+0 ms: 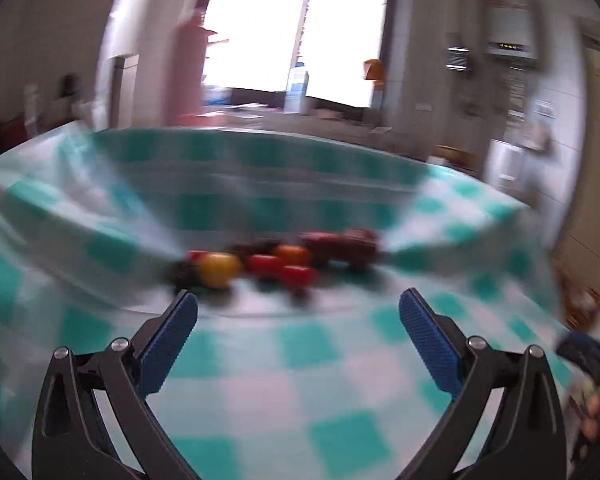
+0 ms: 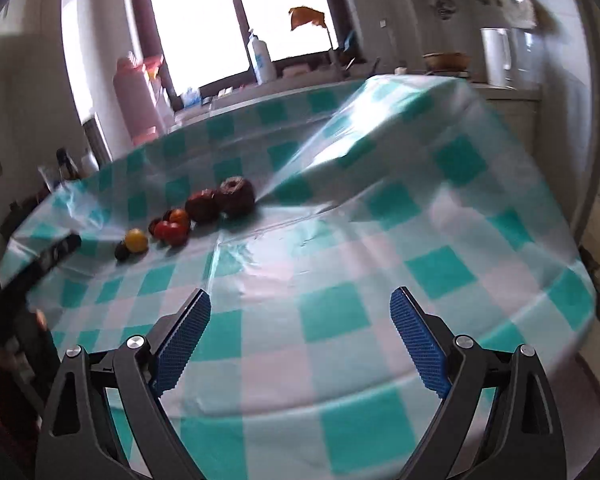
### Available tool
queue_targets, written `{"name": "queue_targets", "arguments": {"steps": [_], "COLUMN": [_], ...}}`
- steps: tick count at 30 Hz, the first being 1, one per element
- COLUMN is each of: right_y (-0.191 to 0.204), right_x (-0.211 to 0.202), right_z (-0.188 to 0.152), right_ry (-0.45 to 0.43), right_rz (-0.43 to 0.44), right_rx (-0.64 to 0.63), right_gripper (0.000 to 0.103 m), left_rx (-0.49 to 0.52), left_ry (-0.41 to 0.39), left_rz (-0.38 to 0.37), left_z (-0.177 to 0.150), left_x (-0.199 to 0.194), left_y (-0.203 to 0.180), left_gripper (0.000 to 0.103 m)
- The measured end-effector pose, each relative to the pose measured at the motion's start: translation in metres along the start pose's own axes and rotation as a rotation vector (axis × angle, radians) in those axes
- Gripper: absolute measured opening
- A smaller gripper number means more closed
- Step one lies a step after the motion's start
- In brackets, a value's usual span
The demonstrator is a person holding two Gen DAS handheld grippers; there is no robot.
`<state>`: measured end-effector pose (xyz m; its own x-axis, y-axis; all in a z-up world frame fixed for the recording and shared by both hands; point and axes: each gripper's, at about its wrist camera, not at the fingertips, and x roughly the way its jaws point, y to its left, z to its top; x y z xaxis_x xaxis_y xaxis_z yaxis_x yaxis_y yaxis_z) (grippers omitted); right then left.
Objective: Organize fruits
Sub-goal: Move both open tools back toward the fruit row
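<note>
Fruit (image 2: 188,216) lies in a short row on the checked cloth (image 2: 340,320), and everything about the next reach turns on how that row sits against each gripper.

From the left gripper (image 1: 298,312) the row is straight ahead, just beyond the fingertips, its long axis running across the jaws from one side to the other. A yellow fruit (image 1: 219,269) sits nearest the left finger, red ones (image 1: 284,270) near the middle, two dark brown ones (image 1: 340,246) ahead and to the right. This view is badly smeared, so exact gaps between pieces cannot be told.

From the right gripper (image 2: 300,312) the same row lies well ahead and off to the left, slanting away: the yellow fruit (image 2: 136,240) is at the near end, the dark brown ones (image 2: 220,200) at the far end. Part of the left gripper's dark finger shows at that view's left edge, close to the yellow fruit.

Both grippers stand wide apart with nothing between the blue pads; neither touches any fruit.

My judgement: the left gripper is the nearer one, and a forward reach would meet the row broadside.
</note>
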<state>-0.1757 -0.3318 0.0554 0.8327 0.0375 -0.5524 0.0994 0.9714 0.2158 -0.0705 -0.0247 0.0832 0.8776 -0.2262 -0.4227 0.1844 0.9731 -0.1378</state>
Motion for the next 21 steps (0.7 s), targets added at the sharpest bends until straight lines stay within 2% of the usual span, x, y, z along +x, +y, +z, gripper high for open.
{"name": "queue_targets", "arguments": {"steps": [2, 5, 9, 12, 17, 21], "right_y": [0.025, 0.052, 0.072, 0.081, 0.102, 0.119], "right_x": [0.027, 0.081, 0.138, 0.178, 0.237, 0.27], "right_z": [0.007, 0.021, 0.048, 0.063, 0.081, 0.087], "right_ry": [0.045, 0.125, 0.179, 0.22, 0.277, 0.302], "right_rz": [0.008, -0.024, -0.058, -0.086, -0.141, -0.188], "right_rx": [-0.044, -0.111, -0.14, -0.137, -0.163, -0.222], "right_gripper": [0.089, 0.089, 0.089, 0.089, 0.089, 0.089], "left_rx": [-0.077, -0.21, -0.352, -0.475, -0.465, -0.445], "left_ry": [0.037, 0.056, 0.056, 0.067, 0.069, 0.088], "left_rz": [0.089, 0.14, 0.12, 0.078, 0.121, 0.124], "left_z": [0.014, 0.024, 0.01, 0.003, 0.003, 0.002], "left_x": [0.025, 0.047, 0.047, 0.046, 0.041, 0.041], "left_y": [0.038, 0.085, 0.126, 0.146, 0.142, 0.135], "left_gripper": [0.101, 0.101, 0.101, 0.101, 0.101, 0.101]}}
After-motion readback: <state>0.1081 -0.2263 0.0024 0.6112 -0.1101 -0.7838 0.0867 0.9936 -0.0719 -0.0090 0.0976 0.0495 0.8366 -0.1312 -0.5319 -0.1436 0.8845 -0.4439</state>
